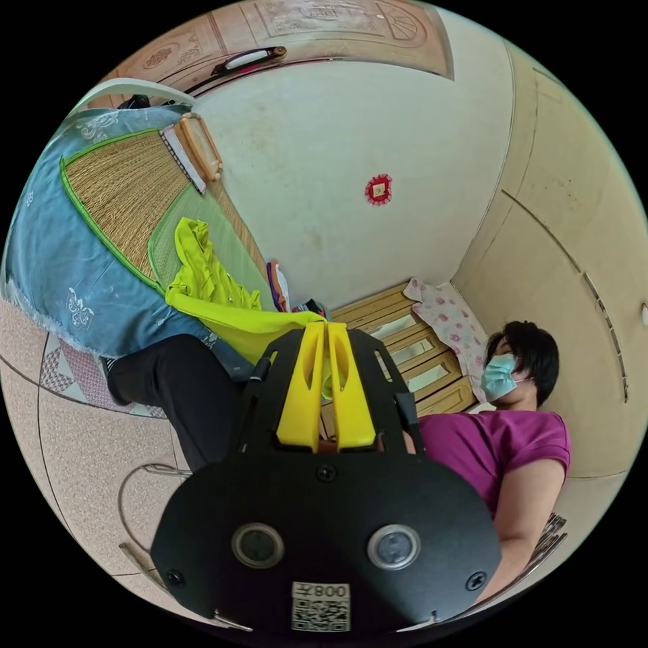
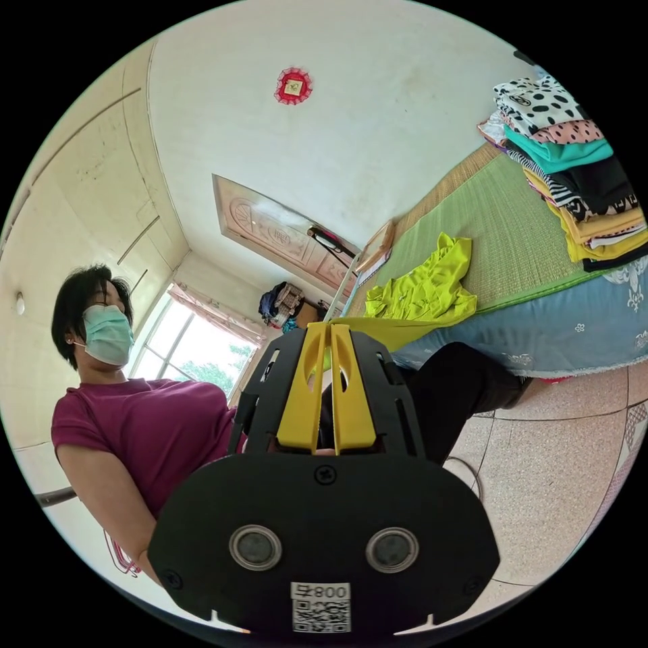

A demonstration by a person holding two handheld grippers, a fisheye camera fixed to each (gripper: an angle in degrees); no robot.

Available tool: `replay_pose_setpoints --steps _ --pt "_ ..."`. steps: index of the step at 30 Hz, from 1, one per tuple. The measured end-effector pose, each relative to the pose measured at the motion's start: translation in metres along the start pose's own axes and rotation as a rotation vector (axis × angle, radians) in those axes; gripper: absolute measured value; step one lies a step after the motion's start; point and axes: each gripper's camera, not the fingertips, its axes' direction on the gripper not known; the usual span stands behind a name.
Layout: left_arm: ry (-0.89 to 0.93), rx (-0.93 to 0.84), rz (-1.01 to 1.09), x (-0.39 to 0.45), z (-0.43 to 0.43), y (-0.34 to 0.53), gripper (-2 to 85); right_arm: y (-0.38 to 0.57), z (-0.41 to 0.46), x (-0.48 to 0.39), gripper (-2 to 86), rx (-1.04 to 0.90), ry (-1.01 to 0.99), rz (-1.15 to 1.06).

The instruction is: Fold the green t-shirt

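Left gripper view: the left gripper [image 1: 327,325] points toward a bed, its two yellow jaws pressed together on a taut edge of the green t-shirt [image 1: 209,283]. The rest of the shirt lies crumpled on the woven mat [image 1: 121,182] that covers the bed, and one stretched portion runs off the mat's edge to the jaw tips. A blue bedsheet [image 1: 61,270] hangs below the mat toward the tiled floor [image 1: 74,459]. A person in a magenta top [image 1: 493,439] sits beside the bed, with a dark trouser leg [image 1: 182,391] just under the stretched cloth. A red ornament [image 1: 379,190] hangs on the pale wall, and a carved wooden door [image 1: 324,27] lies along the upper rim of the view. Right gripper view: the right gripper [image 2: 331,327] likewise has its jaws closed on a taut edge of the t-shirt [image 2: 425,290], whose bunched body rests on the mat [image 2: 520,229] near the bed's edge. A stack of folded clothes [image 2: 574,182] stands on the mat, well apart from the shirt. The person [image 2: 142,418] appears at the left of this view, with a bright window [image 2: 196,351] behind.
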Motion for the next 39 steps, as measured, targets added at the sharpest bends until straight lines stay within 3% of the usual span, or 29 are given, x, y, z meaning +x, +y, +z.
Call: replay_pose_setpoints --steps 19,39 --pt "0.015 -0.010 0.033 -0.063 0.067 -0.098 0.6 -0.086 0.015 0.066 0.6 0.027 -0.003 -0.003" --pt "-0.144 0.013 -0.089 -0.278 0.212 -0.282 0.5 -0.293 0.122 0.249 0.6 -0.059 0.061 0.180"
